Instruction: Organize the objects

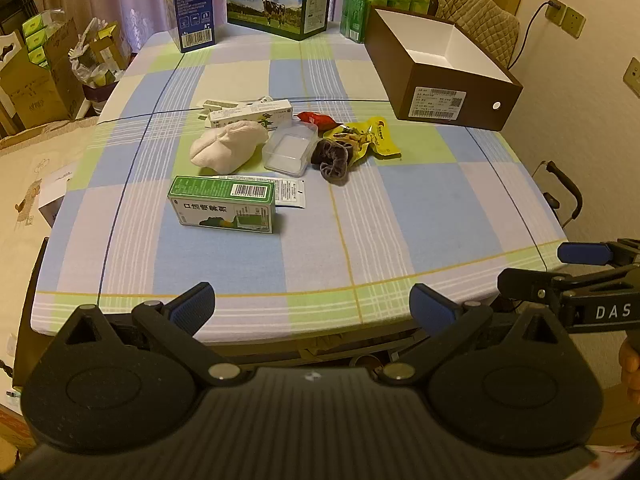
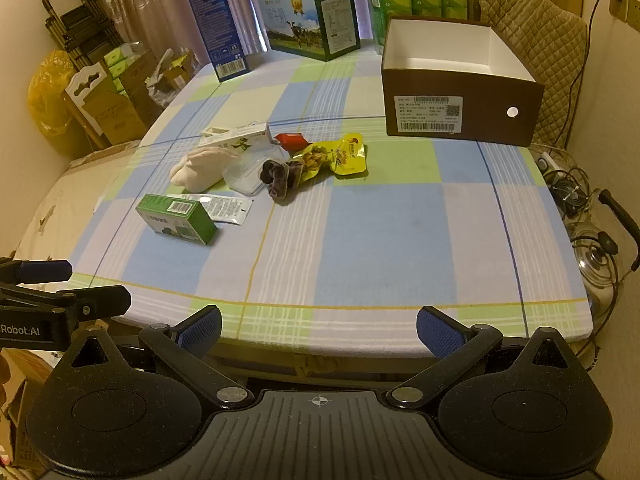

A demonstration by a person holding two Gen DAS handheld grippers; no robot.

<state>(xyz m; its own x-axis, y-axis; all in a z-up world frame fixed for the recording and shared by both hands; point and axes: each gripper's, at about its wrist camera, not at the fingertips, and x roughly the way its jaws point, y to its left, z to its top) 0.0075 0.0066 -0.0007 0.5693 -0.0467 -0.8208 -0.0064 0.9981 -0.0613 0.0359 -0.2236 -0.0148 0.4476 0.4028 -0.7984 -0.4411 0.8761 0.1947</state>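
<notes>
Left gripper [image 1: 312,304] at near table edge, fingers wide, empty. On checked cloth [image 1: 400,208], left to right: green carton [image 1: 222,204] over flat sachet [image 1: 288,192], cream plush [image 1: 228,146], clear tub [image 1: 290,148], dark scrunchie [image 1: 332,158], yellow snack pack [image 1: 370,136]. Brown box [image 1: 440,64] far right, open-topped. Right gripper [image 2: 319,326] likewise wide, empty.

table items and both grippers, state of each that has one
brown cardboard box with white inside: open, looks empty
clear plastic container: lid on
green medicine carton: closed, lying flat
yellow snack pouch: sealed, flat
left gripper: open, holding nothing
right gripper: open, holding nothing
</notes>
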